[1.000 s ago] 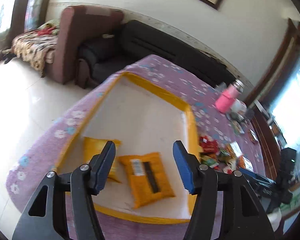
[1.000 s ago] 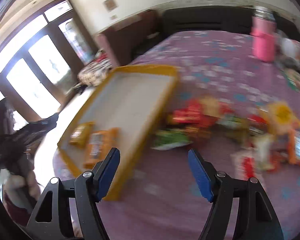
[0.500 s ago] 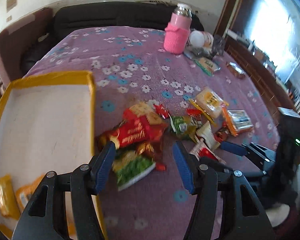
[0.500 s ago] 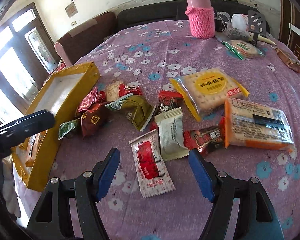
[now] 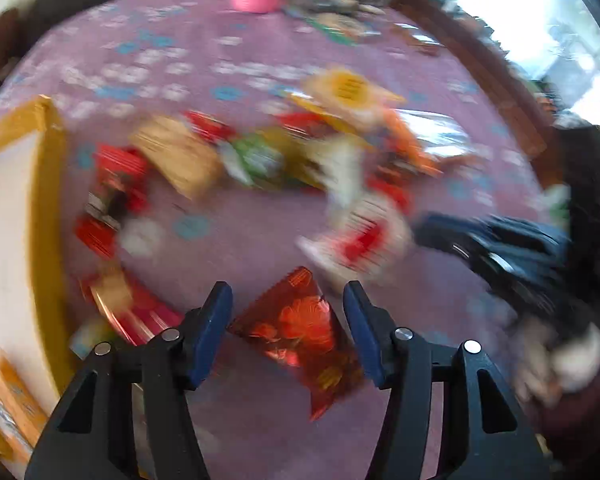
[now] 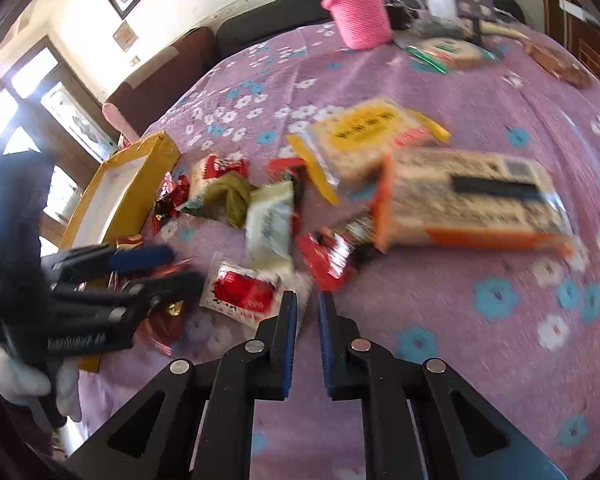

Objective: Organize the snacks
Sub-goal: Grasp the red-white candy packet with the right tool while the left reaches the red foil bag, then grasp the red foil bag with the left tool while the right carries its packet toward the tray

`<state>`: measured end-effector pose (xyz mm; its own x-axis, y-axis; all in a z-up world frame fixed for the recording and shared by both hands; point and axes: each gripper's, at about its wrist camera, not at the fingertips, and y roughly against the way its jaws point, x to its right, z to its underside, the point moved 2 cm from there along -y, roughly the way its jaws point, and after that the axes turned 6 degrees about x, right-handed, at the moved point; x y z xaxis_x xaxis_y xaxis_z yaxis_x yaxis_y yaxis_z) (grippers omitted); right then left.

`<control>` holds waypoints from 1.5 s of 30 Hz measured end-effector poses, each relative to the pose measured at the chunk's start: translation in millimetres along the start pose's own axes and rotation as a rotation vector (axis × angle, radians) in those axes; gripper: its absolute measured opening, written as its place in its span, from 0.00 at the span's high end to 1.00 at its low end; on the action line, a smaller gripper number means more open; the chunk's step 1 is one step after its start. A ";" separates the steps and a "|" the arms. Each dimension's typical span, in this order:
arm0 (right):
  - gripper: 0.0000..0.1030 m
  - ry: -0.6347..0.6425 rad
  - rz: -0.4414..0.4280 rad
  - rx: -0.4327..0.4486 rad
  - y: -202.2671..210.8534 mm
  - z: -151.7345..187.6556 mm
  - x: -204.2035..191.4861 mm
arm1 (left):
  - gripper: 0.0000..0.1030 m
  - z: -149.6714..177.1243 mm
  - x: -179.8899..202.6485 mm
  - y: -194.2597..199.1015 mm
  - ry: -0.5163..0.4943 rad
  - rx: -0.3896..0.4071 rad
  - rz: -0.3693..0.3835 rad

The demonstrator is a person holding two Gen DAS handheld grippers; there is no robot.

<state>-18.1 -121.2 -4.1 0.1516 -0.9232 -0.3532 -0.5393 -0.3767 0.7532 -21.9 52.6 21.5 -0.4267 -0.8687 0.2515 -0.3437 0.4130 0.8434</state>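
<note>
A heap of snack packets lies on the purple flowered tablecloth (image 6: 460, 312). My left gripper (image 5: 288, 300) is open, its jaws either side of a red foil packet (image 5: 300, 328) near the table's front; the view is blurred. My right gripper (image 6: 306, 304) has its jaws nearly together with a narrow gap, just in front of a white-and-red sachet (image 6: 244, 290); whether it pinches the sachet's edge is unclear. The yellow-rimmed tray (image 6: 140, 176) stands at the left and holds orange packets (image 5: 12, 404). The left gripper also shows in the right wrist view (image 6: 156, 268).
A pink knit-covered bottle (image 6: 358, 16) and several small items stand at the table's far side. A large orange-edged cracker pack (image 6: 472, 200) and a yellow biscuit pack (image 6: 364, 132) lie to the right of the heap. A dark sofa runs behind the table.
My left gripper swung from the tray to the snack heap and dropped over the red foil packet. My right gripper moved in low and its jaws closed from wide open to a narrow gap.
</note>
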 end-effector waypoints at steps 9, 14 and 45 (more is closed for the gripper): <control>0.46 0.072 -0.117 0.026 17.9 1.5 -18.3 | 0.46 38.2 11.8 70.3 -0.029 0.163 -0.044; 0.46 0.156 -0.131 0.038 1.5 -11.9 -46.4 | 0.46 52.4 0.0 68.1 0.047 0.182 -0.004; 0.71 0.261 0.102 -0.050 -21.0 11.7 -73.7 | 0.46 62.7 -2.9 34.5 0.233 0.171 0.040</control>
<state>-27.6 -44.3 -0.4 0.3097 -0.9427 -0.1242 -0.5219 -0.2777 0.8065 -84.9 86.5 20.1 -0.2458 -0.8822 0.4017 -0.4752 0.4708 0.7433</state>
